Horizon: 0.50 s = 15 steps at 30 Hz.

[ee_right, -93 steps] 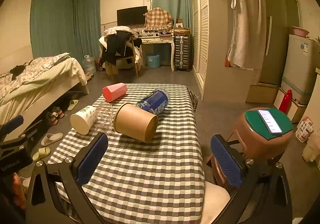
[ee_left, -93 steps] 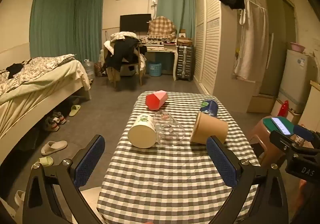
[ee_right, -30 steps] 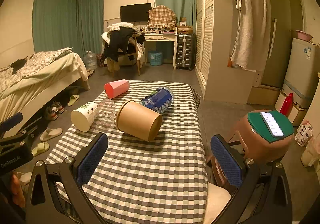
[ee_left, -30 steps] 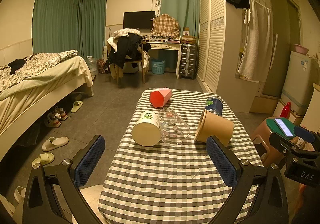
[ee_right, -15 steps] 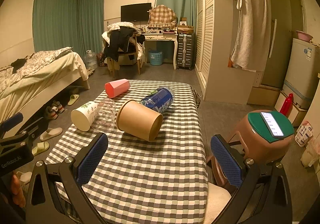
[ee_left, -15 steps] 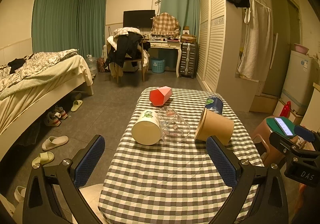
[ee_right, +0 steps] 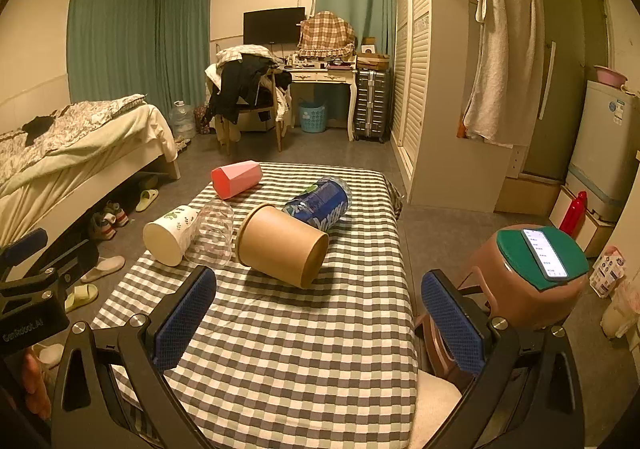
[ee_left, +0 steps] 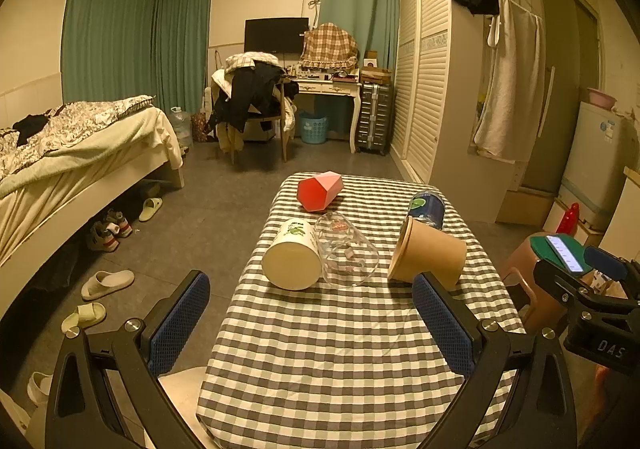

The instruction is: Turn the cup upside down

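Note:
Several cups lie on their sides on the checked table (ee_left: 340, 349) (ee_right: 304, 349): a brown paper cup (ee_left: 428, 255) (ee_right: 282, 245), a white cup with a green print (ee_left: 294, 259) (ee_right: 170, 235), a clear plastic cup (ee_left: 346, 253) (ee_right: 214, 231), a pink cup (ee_left: 320, 191) (ee_right: 236, 177) and a blue cup (ee_left: 427, 205) (ee_right: 320, 203). My left gripper (ee_left: 312, 319) is open and empty over the near end of the table. My right gripper (ee_right: 318, 319) is open and empty, near the table's right edge.
A brown stool (ee_right: 528, 281) (ee_left: 532, 273) with a phone (ee_right: 544, 253) on its green top stands right of the table. A bed (ee_left: 72, 161) lies at the left with slippers (ee_left: 106, 283) on the floor. A wardrobe (ee_left: 432, 89) stands at the right.
Both grippers have risen slightly and stayed open. The cups have not moved.

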{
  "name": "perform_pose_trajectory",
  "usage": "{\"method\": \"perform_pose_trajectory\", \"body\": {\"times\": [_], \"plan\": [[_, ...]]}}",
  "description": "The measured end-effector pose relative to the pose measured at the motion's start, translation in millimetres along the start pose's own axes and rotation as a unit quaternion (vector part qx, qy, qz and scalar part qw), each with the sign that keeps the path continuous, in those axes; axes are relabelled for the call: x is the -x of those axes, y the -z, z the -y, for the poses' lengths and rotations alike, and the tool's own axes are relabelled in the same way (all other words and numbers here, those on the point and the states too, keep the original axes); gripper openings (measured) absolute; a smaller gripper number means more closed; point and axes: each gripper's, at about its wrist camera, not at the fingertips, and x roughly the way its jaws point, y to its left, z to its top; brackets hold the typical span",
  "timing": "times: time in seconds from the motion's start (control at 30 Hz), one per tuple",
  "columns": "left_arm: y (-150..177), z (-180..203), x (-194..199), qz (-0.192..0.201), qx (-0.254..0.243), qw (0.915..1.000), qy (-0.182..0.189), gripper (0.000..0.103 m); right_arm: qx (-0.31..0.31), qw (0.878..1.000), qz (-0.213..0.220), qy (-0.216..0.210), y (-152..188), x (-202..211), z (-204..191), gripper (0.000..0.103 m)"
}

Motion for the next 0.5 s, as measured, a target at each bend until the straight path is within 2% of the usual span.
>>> {"method": "perform_pose_trajectory", "body": {"times": [0.13, 0.33, 0.5], "plan": [[-10, -10, -5, -0.014, 0.002, 0.9996, 0.023, 0.103, 0.011, 1.0, -0.002, 0.003, -6, -5, -5, 0.103], [-41, -30, -29, -0.052, -0.026, 0.9967, 0.056, 0.103, 0.02, 1.0, -0.009, -0.012, -32, -26, -15, 0.103], [-78, -39, -62, -0.063, -0.051, 0.9953, 0.052, 0.103, 0.017, 1.0, -0.014, -0.023, -67, -58, -21, 0.103]]}}
